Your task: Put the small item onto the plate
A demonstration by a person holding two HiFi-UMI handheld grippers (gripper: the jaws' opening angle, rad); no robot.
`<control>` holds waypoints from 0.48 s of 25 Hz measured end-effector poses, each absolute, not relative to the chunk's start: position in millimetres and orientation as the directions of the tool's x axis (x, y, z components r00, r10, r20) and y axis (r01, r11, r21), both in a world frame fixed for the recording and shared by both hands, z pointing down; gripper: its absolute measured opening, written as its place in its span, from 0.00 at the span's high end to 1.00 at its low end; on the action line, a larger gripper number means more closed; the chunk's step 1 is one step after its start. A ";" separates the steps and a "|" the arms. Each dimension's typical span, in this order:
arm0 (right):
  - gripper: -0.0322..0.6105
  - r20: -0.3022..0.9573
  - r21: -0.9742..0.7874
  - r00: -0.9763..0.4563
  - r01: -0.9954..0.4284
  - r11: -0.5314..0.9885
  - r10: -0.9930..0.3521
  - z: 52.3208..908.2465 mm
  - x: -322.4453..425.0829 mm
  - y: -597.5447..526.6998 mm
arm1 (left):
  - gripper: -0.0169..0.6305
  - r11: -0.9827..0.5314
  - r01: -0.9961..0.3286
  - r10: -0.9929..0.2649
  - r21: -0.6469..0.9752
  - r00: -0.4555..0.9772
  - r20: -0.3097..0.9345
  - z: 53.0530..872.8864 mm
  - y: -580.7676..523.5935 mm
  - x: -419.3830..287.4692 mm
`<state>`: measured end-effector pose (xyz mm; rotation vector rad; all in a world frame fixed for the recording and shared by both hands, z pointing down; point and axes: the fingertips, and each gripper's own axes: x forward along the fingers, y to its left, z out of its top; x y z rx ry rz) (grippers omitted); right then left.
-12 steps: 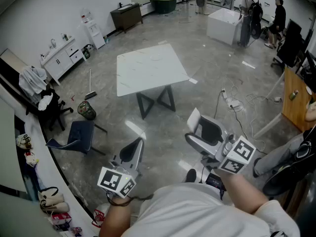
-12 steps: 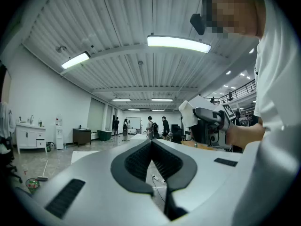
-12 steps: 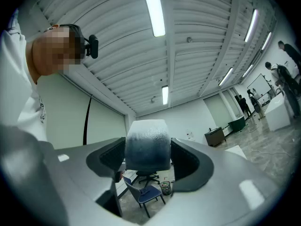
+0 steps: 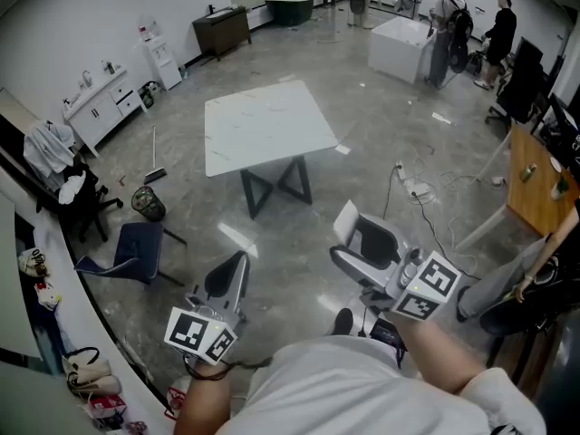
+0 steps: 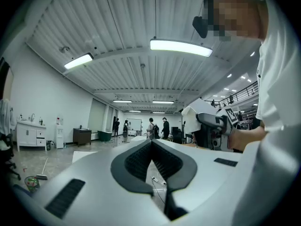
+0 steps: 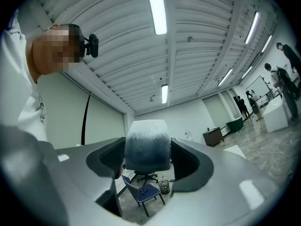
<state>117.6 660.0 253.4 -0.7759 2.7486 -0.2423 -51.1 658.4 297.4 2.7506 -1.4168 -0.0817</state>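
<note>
- While the left gripper (image 5: 151, 144) is shut and empty, the right gripper (image 6: 147, 155) clamps the small item (image 6: 146, 140), well short of the white table (image 4: 263, 125).
- It looks light, maybe soft: grip its sides gently.

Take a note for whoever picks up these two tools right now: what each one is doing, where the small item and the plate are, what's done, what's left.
Left tool: shut, nothing in it.
Right tool: closed on the small item, a frosted block that is pale on top and dark below, pinched between both pads.
Plate: in no view. The white table stands ahead, well across the floor.
Done: the item is in the grip.
Left: find the plate, carry the item to it, set it down, and open the right tool.
</note>
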 end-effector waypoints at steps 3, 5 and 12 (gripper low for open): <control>0.49 -0.219 -0.248 -0.818 -0.481 0.841 -0.532 257.1 108.6 665.0 | 0.96 -0.581 -0.810 -0.813 0.077 0.581 -0.028 301.5 662.2 -61.6; 0.49 -0.220 -0.254 -0.817 -0.479 0.840 -0.533 260.4 101.5 667.1 | 0.96 -0.580 -0.811 -0.814 0.077 0.580 -0.025 304.3 665.1 -69.5; 0.49 -0.184 -0.214 -0.822 -0.503 0.838 -0.540 268.2 80.4 663.3 | 0.96 -0.568 -0.819 -0.822 0.086 0.569 -0.013 311.5 665.7 -88.5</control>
